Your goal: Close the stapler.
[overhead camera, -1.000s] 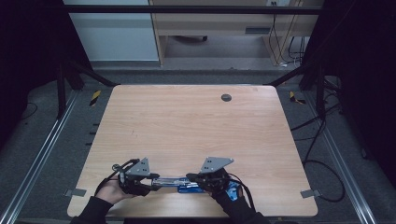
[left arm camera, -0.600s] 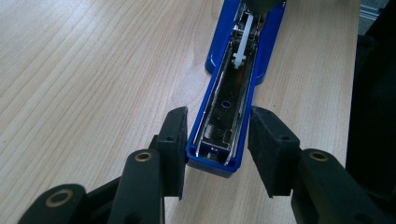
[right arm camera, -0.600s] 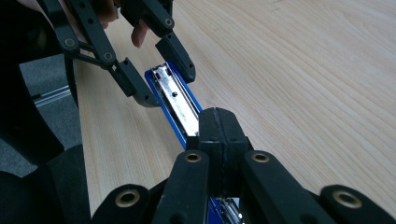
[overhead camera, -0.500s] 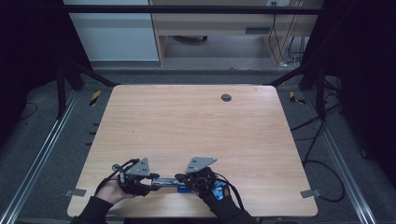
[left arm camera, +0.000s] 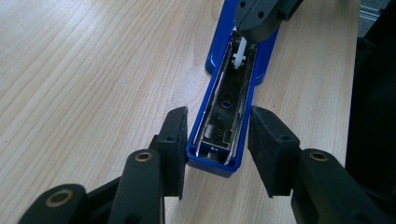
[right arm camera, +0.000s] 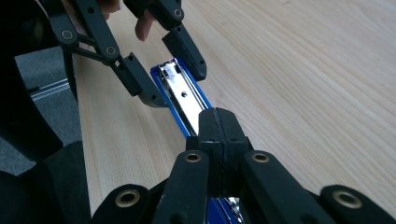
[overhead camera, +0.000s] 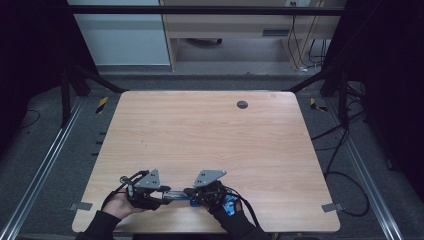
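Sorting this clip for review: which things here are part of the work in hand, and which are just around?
In the job:
- blue stapler, open, metal channel showing
- left gripper, jaws either side of its front end
- right gripper, jaws shut over the channel

Just around:
- wooden table
- dark round cap near its far edge
- cables on the floor

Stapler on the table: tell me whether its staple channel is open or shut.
Open. The stapler's metal channel lies bare along its length in the left gripper view, its front end between the left gripper's jaws.
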`<control>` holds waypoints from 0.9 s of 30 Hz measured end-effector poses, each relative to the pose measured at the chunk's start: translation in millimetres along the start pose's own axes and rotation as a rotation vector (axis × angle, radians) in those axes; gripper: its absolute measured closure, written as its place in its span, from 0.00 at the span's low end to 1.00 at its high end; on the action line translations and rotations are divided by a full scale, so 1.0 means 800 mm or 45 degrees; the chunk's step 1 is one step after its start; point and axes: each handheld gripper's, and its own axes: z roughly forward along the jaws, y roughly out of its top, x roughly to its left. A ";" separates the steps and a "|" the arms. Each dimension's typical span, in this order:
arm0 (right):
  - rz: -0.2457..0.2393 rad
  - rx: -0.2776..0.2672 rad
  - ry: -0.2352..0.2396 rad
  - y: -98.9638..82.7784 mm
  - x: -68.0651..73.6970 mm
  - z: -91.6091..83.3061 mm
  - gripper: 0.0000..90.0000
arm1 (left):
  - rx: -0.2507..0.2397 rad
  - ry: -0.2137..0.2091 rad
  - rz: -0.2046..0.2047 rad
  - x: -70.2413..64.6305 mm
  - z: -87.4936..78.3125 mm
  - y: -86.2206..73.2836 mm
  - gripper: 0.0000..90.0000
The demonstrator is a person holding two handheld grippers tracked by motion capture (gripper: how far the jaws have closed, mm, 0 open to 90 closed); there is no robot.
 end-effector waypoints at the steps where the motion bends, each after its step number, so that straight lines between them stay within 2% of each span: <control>1: -0.001 0.009 0.000 0.000 0.001 0.001 1.00 | 0.000 -0.001 0.001 0.000 0.000 0.000 0.64; 18: -0.001 0.030 -0.002 0.003 0.005 0.017 1.00 | -0.003 0.002 -0.002 0.001 -0.001 -0.001 0.64; 24: 0.005 0.022 -0.006 0.003 0.004 0.018 1.00 | -0.045 -0.003 -0.042 0.002 -0.005 -0.002 0.64; 27: 0.001 0.026 -0.008 0.003 0.004 0.019 1.00 | -0.088 0.007 -0.054 0.001 -0.014 -0.002 0.63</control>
